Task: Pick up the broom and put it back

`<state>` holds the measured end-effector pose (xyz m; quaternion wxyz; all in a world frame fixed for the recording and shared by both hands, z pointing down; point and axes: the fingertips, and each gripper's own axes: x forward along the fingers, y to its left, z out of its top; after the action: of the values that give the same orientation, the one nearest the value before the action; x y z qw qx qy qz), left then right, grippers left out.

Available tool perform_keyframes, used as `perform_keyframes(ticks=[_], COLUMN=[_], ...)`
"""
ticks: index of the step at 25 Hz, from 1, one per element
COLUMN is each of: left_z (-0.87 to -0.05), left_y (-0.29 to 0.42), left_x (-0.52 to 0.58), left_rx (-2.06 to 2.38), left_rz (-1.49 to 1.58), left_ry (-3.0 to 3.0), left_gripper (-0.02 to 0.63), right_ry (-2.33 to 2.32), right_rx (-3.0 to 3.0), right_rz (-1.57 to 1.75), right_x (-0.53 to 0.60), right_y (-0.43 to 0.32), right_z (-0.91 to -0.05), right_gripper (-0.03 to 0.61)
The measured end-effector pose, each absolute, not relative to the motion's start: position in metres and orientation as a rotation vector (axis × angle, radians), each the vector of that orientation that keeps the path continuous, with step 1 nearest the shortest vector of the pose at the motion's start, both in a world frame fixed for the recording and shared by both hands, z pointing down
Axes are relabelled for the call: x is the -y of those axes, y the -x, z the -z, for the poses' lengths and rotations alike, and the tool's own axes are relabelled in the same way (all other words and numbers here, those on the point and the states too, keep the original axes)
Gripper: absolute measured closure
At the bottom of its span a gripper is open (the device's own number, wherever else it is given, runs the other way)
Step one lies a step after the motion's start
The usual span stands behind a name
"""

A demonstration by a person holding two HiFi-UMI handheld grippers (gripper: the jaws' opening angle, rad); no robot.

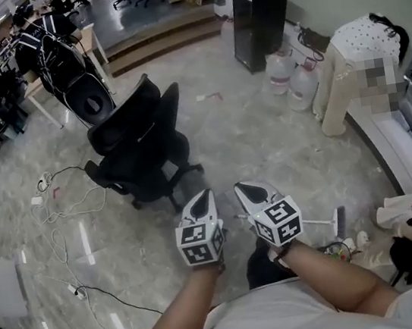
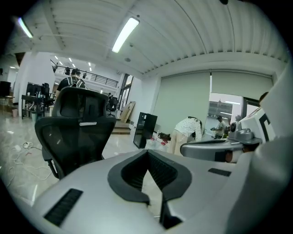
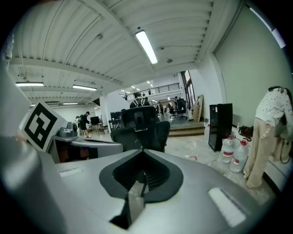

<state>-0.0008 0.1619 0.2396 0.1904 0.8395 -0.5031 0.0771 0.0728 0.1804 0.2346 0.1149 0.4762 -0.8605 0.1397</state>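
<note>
Head view, frame read as a clock face.

Writing: each gripper's cube carries square black-and-white code markers, patterns only; the water bottles (image 1: 291, 77) at 2 o'clock have red labels, print too small to read.

9 o'clock: loose white and black cables (image 1: 58, 199) trail over the floor (image 1: 264, 143), which is glossy, grey-marbled and reflects the ceiling lights; 11 o'clock of centre: a black office chair (image 1: 141, 143), upright, back turned to the camera; 12 o'clock: low steps (image 1: 164, 39) rise to a raised platform with more chairs and desks.

Left gripper (image 1: 203, 198), 6 o'clock: jaws together at the tips, nothing between them; it points at the chair; right gripper (image 1: 244, 190) just beside it, jaws likewise closed and empty.

1 o'clock: a tall black cabinet (image 1: 258, 10) against the pale wall, the bottles beside it; 2 to 3 o'clock: a person (image 1: 353, 69) bent over.

Broom (image 1: 329, 220), 4 o'clock: reads as a pale pole with a grey end, lying on the floor near the right gripper, apart from both grippers.
</note>
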Motion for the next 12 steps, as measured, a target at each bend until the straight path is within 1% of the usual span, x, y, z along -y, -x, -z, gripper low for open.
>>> perform_keyframes(ticks=[3, 6, 9, 12], left_z=[-0.270, -0.309, -0.358, -0.419], left_y=[-0.024, -0.044, -0.057, -0.059], left_x=[-0.102, -0.065, -0.033, -0.003], left_rx=[1.440, 1.426, 1.403, 1.370], left_rz=[-0.261, -0.282, -0.308, -0.344], left_ry=[-2.295, -2.186, -2.126, -2.121], left_gripper=[0.609, 0.609, 0.609, 0.609], right_ry=[-1.302, -1.182, -1.102, -1.041], right_rx=[2.493, 2.433, 2.350, 2.282], right_rz=[-0.474, -0.584, -0.638, -0.681], right_x=[-0.123, -0.089, -0.056, -0.029], right_y=[-0.106, -0.137, -0.161, -0.169], right_z=[-0.272, -0.325, -0.392, -0.474], right_gripper=[0.575, 0.574, 0.572, 0.564])
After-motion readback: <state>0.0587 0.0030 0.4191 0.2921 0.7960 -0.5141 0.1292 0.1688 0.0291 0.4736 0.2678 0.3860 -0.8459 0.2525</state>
